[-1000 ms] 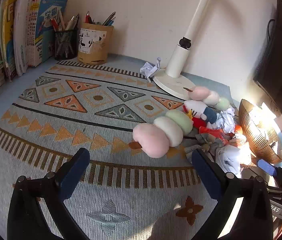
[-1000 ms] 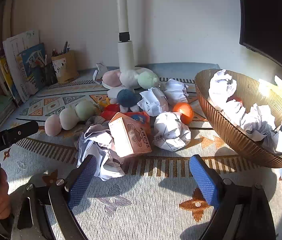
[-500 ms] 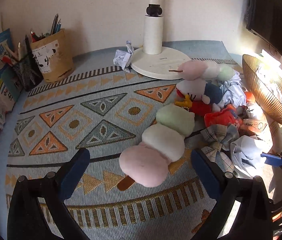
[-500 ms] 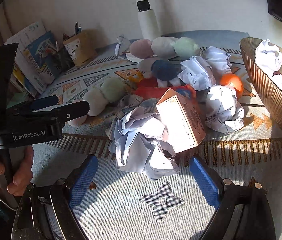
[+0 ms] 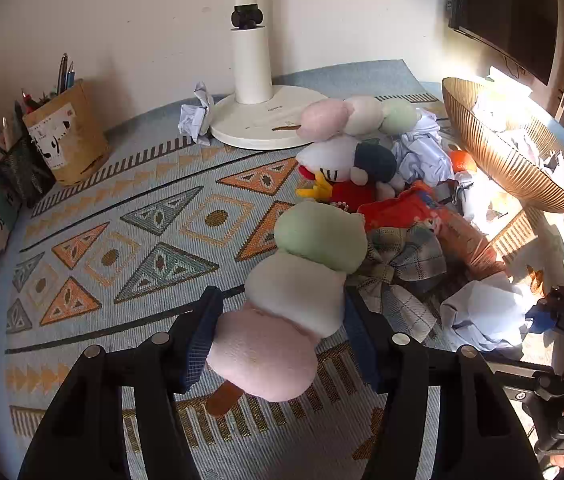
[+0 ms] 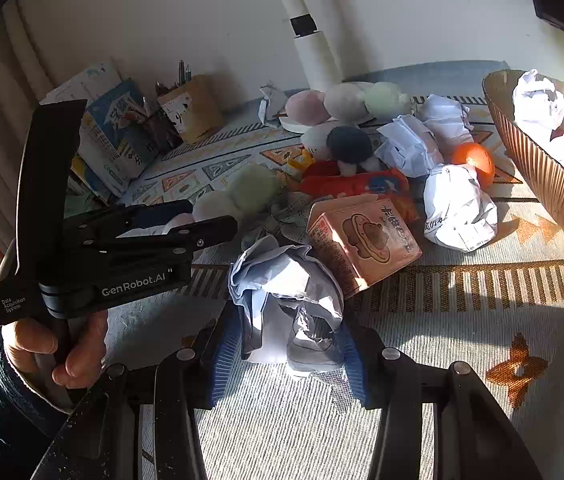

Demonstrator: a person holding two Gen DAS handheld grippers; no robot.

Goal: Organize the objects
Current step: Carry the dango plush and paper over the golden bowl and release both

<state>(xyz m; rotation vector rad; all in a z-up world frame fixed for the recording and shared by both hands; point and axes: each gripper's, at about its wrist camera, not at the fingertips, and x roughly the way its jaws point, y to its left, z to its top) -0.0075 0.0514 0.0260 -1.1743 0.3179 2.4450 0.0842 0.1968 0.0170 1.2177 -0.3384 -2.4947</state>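
Flanking plush skewer [image 5: 301, 292], bare rug [image 5: 122, 248] leftward

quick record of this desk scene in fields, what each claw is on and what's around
left claw: jaws closing on the plush dango skewer, blue pads at its pink and white balls
right claw: jaws closing around a crumpled paper ball
surface: patterned mat
bowl: ribbed, brown, holds crumpled papers
clutter: pink carton, orange, second dango skewer, white plush toy
back: lamp base, pen cup, books
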